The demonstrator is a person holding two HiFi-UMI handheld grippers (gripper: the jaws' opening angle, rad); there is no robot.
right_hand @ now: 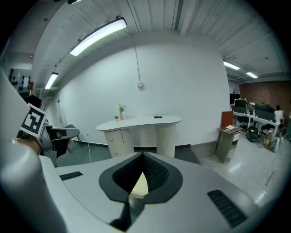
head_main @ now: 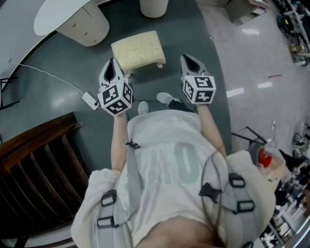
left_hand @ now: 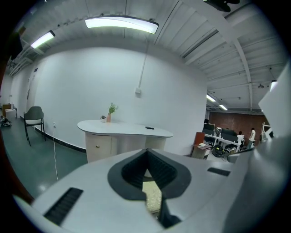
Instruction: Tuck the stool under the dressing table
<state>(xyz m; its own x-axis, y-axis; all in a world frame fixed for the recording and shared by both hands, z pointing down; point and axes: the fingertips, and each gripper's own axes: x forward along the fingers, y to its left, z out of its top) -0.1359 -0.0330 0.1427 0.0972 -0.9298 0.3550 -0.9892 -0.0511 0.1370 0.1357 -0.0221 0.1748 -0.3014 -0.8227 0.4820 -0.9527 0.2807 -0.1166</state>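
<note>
Standing on the dark green floor (head_main: pixel 58 58), the cream cushioned stool (head_main: pixel 138 50) sits apart from the white dressing table (head_main: pixel 63 14). The left gripper (head_main: pixel 113 68) and right gripper (head_main: pixel 190 63) hover near the stool's front corners, both clenched and empty.

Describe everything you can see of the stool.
The stool is low and rectangular with rounded corners, topped by a cream, nubby-looking cushion; one short pale leg shows at its near right corner. It stands upright on the dark green floor, just short of the dressing table, not under it. The left gripper and right gripper flank its near side; contact cannot be told.
</note>
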